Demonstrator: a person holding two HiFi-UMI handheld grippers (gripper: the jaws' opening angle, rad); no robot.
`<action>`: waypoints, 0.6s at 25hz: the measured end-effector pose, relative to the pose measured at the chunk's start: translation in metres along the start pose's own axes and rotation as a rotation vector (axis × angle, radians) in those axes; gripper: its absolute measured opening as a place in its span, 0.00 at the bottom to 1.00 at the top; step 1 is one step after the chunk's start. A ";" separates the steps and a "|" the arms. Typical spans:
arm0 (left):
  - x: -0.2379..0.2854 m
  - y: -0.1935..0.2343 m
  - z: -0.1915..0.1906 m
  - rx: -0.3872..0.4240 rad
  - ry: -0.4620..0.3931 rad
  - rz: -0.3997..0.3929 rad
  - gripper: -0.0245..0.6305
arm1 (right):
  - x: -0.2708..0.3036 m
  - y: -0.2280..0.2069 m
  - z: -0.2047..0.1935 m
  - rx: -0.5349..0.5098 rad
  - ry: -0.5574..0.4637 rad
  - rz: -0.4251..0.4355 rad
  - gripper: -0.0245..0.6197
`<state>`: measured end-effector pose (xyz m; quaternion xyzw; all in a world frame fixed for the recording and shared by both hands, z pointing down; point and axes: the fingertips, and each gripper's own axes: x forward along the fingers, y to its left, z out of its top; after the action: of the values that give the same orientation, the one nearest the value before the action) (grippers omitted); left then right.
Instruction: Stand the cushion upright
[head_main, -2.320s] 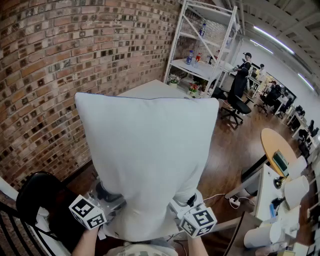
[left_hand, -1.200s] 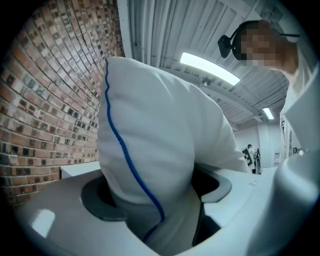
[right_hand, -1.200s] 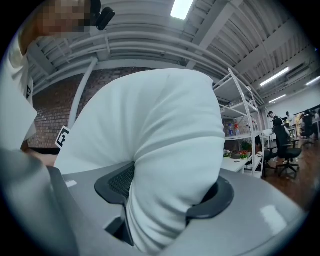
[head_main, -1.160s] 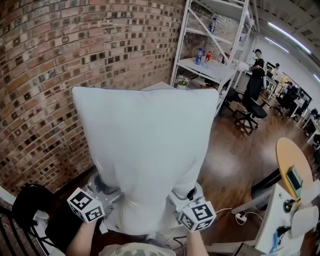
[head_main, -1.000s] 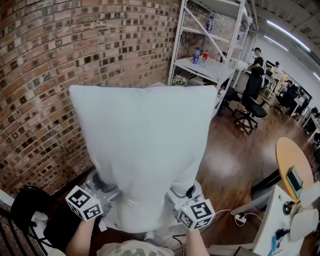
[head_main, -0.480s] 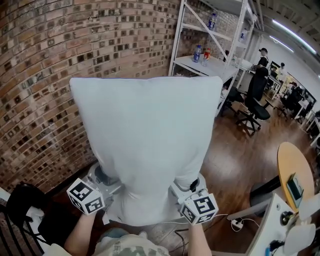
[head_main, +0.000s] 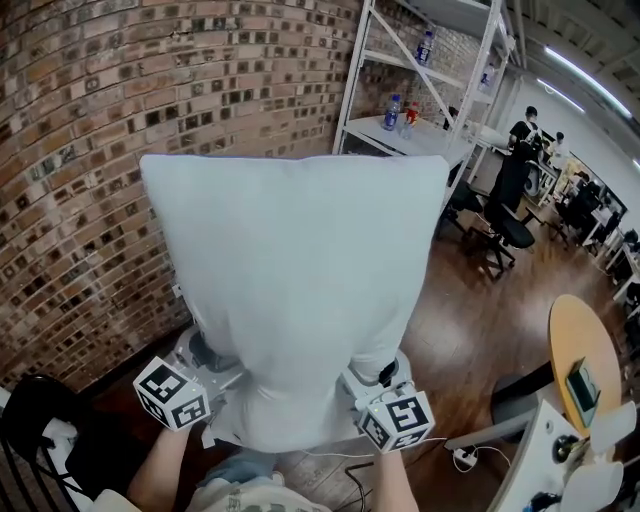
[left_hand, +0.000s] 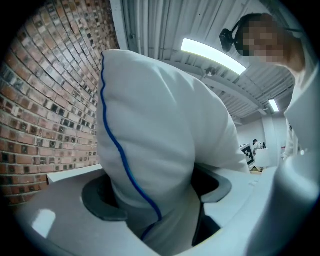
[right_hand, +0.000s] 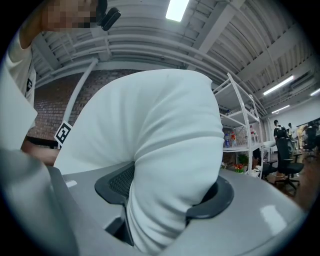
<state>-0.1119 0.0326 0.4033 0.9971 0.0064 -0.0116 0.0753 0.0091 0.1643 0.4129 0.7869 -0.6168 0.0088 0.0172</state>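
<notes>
**Q:** Where does the cushion (head_main: 295, 290) lie relative to the two tools?

**A:** Left to right: the left gripper (head_main: 212, 362) bites the cushion's lower left corner. Its fingers (left_hand: 95, 202) press into the fabric beside the blue piping (left_hand: 117, 145). The right gripper (head_main: 372, 378) does the same at the lower right corner, with its fingers (right_hand: 212, 197) set wide around a thick fold. The cushion hangs in the air before the brick wall (head_main: 70, 200), resting on nothing visible.

**Q:** And its long axis?

**A:** It appears to run upward from the fingers, with the top edge roughly level, so the cushion rises above both grips. Neither hand is nearer; each holds one end of the bottom edge.

**Q:** What does the coming move turn on?

**A:** Probably on bringing that bottom edge down onto a support with the axis kept vertical. No counter or seat shows beneath it. Only wooden floor (head_main: 480, 300) appears at the right.
</notes>
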 end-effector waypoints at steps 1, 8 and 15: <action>0.005 0.004 -0.001 -0.003 0.002 -0.002 0.63 | 0.004 -0.004 -0.001 0.001 0.001 -0.003 0.53; 0.054 0.041 -0.004 -0.021 0.008 -0.009 0.63 | 0.048 -0.043 -0.002 -0.007 0.017 -0.027 0.53; 0.101 0.083 -0.002 -0.033 0.017 -0.013 0.63 | 0.099 -0.079 -0.001 -0.013 0.032 -0.038 0.53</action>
<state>-0.0095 -0.0483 0.4157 0.9957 0.0136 -0.0037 0.0917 0.1092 0.0873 0.4162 0.7980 -0.6016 0.0172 0.0325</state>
